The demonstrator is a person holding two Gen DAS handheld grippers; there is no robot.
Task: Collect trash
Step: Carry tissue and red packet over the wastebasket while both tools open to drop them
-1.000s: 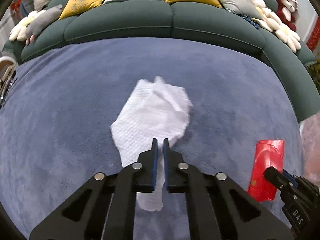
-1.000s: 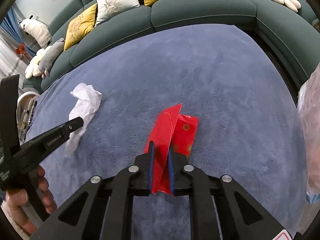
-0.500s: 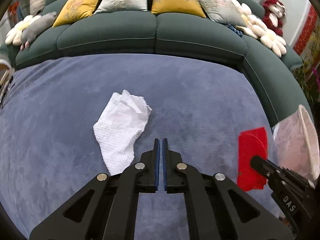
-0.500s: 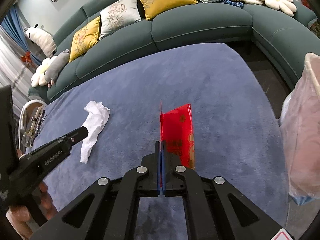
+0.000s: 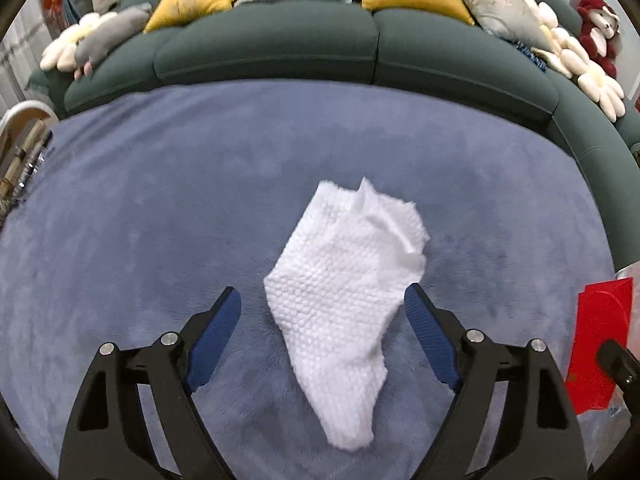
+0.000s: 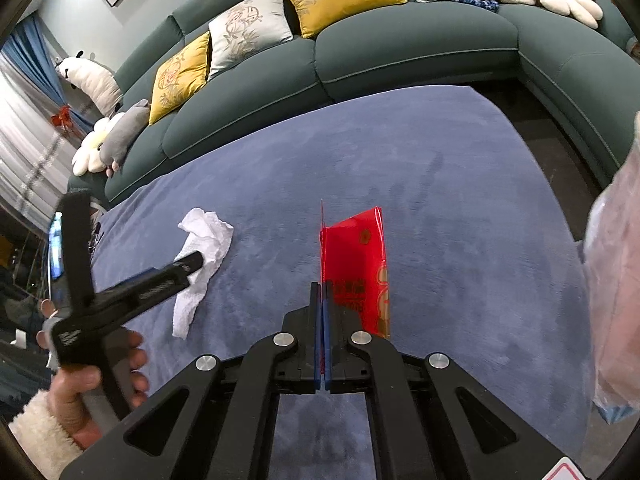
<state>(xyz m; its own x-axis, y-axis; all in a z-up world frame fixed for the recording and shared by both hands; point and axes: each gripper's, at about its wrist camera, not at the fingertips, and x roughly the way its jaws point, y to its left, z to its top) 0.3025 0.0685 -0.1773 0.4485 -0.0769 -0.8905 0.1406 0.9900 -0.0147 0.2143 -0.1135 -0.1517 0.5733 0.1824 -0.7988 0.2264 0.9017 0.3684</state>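
Note:
A crumpled white paper towel (image 5: 344, 280) lies on the blue-grey carpet (image 5: 160, 208). My left gripper (image 5: 322, 300) hovers over it with its jaws opening wide; the towel sits between the blue pads without either pad pressing on it. In the right wrist view the same towel (image 6: 202, 256) shows at the left under the left gripper's finger (image 6: 188, 264). My right gripper (image 6: 323, 288) is shut on a red paper envelope (image 6: 356, 268), held off the carpet. That envelope (image 5: 596, 344) also shows at the right edge of the left wrist view.
A translucent plastic trash bag (image 6: 612, 280) hangs at the right edge. A curved dark green sofa (image 5: 320, 48) with yellow and grey cushions rings the carpet's far side. Plush toys (image 5: 92, 40) lie on its left end. A person's hand (image 6: 92, 384) in a white fleecy sleeve holds the left gripper.
My left gripper's jaws went from shut to wide open and came back over the towel after drifting right of it. My right gripper clamped fully on the red envelope and lifted it.

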